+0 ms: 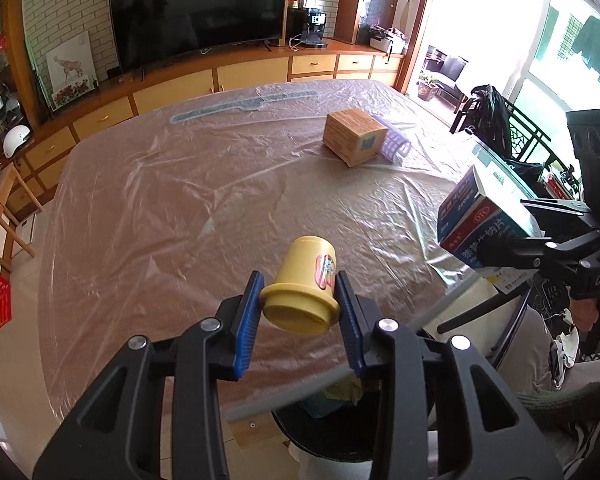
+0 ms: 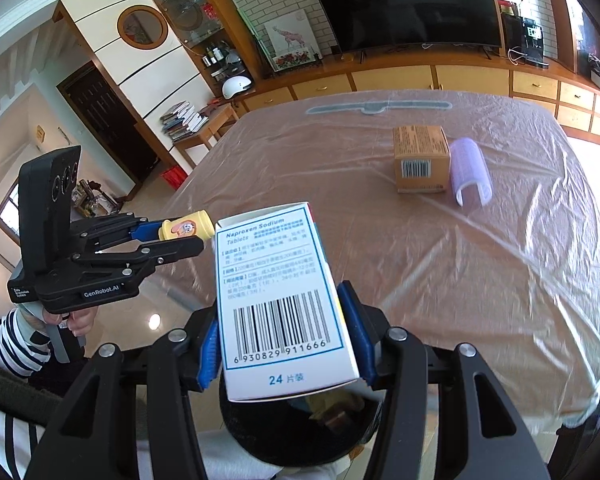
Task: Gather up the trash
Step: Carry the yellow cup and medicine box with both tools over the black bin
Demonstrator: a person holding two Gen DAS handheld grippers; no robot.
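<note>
Trash first: from the left wrist we see our left gripper [image 1: 298,300] clamped on a yellow cup [image 1: 302,290] above the near edge of the table [image 1: 160,200], over a black bin [image 1: 324,436]. From the right wrist, our right gripper [image 2: 286,334] squeezes a tablet box [image 2: 278,300] above that bin [image 2: 296,428]; a brown box [image 2: 420,158] sits farther back on the table.

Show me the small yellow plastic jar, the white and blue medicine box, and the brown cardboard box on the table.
Small yellow plastic jar [image 1: 306,276], left wrist view, its side.
White and blue medicine box [image 2: 278,292], right wrist view, barcode face.
Brown cardboard box [image 2: 420,152], right wrist view, top face.
</note>
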